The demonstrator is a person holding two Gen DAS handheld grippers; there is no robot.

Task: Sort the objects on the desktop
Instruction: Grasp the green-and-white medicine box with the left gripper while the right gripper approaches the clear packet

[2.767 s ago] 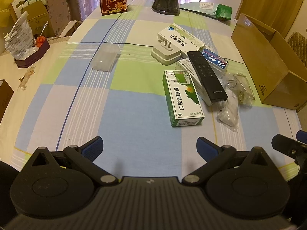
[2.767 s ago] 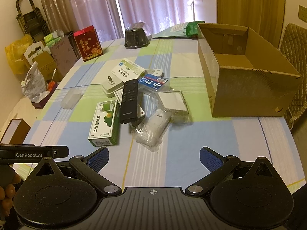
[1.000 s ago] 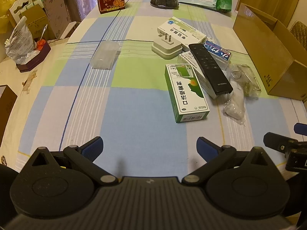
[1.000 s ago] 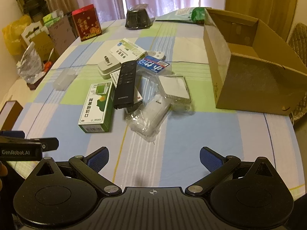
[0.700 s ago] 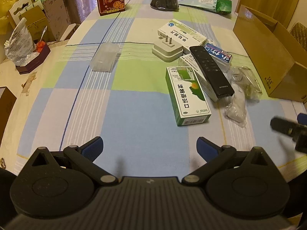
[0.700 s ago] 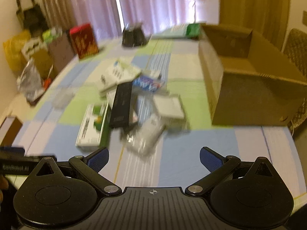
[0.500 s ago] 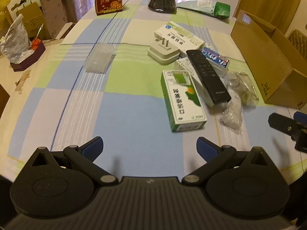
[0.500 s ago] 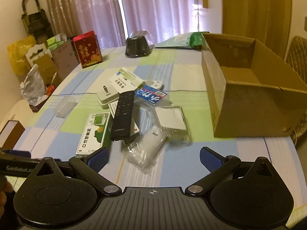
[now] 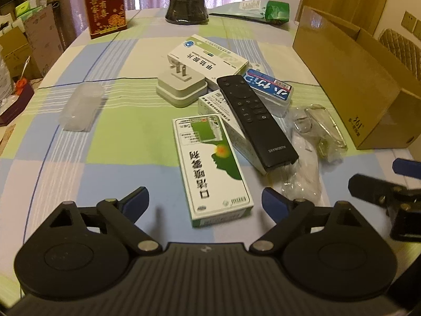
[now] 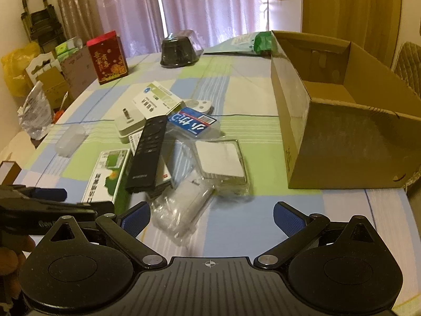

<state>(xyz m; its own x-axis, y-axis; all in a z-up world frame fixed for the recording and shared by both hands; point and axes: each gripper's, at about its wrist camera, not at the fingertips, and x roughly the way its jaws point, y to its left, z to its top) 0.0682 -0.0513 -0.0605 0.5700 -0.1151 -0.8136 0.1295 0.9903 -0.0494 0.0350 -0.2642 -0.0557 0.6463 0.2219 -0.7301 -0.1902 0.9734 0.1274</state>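
A pile lies mid-table: a green-and-white medicine box (image 9: pixel 213 166), a black remote (image 9: pixel 255 121) resting on a white carton, a white plug adapter (image 9: pixel 181 87), a blue-and-red packet (image 9: pixel 271 87) and clear plastic bags (image 9: pixel 315 131). My left gripper (image 9: pixel 205 201) is open, with the green box's near end just ahead between its fingers. My right gripper (image 10: pixel 211 218) is open just short of a bagged white item (image 10: pixel 184 205). An open cardboard box (image 10: pixel 342 137) stands to the right.
A translucent plastic case (image 9: pixel 80 108) lies apart at the left. A red gift box (image 9: pixel 105 5), a dark wrapped bowl (image 9: pixel 186 5) and a green packet (image 9: pixel 276 10) sit at the far end. Bags and cartons crowd the floor beyond the table's left edge.
Both grippers have moved forward toward the pile and stayed open. The green box now sits close in front of the left gripper; the objects have not shifted.
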